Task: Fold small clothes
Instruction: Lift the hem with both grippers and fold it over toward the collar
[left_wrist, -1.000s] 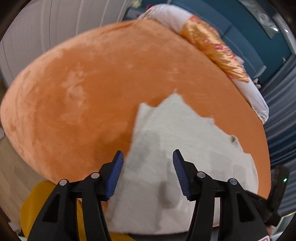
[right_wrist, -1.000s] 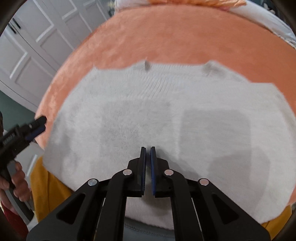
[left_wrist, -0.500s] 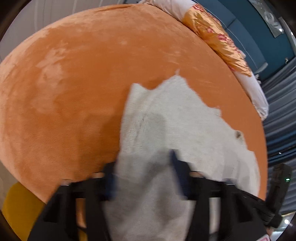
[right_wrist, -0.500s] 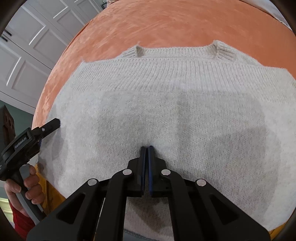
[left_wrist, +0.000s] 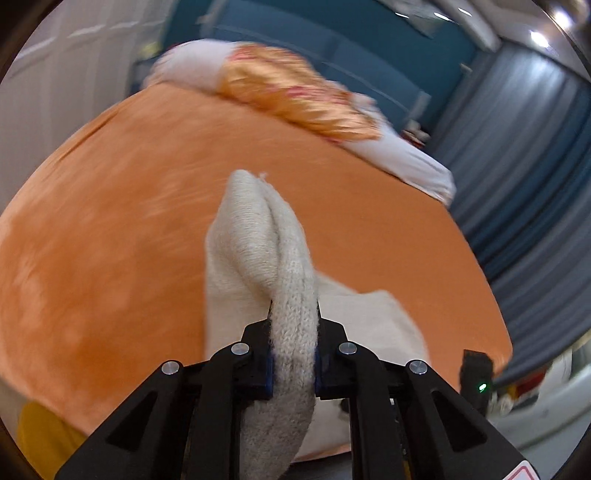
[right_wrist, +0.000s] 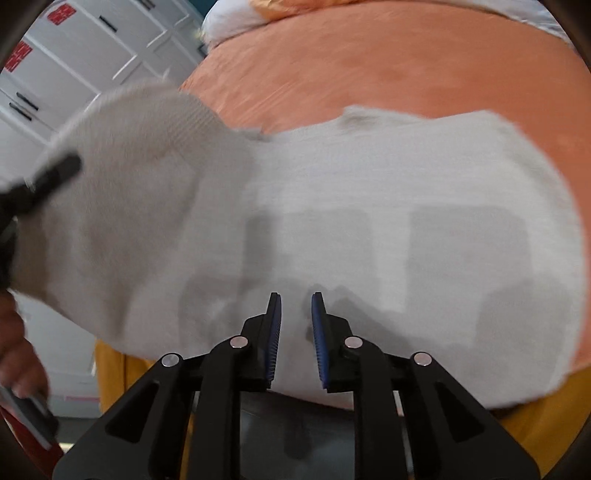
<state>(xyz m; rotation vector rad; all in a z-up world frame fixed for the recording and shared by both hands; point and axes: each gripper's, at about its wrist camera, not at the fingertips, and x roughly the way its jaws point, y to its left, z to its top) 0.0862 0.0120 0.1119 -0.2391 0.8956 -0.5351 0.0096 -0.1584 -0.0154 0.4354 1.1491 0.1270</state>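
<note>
The 2 fisheye views each look forward and down along a hand-held gripper: the left wrist camera sits close behind the left gripper (left_wrist: 293, 332) and faces across the orange bed (left_wrist: 110, 229) toward the pillows (left_wrist: 295, 96) and blue curtains (left_wrist: 535, 192). The right wrist camera, behind the right gripper (right_wrist: 296, 325), tilts more steeply, close over the grey sweater (right_wrist: 388, 192), with white cupboards (right_wrist: 85, 59) at upper left. Both views share the bed, sweater (left_wrist: 255, 240) and pillows, and the right view catches the left gripper (right_wrist: 55, 173) at its left edge.
</note>
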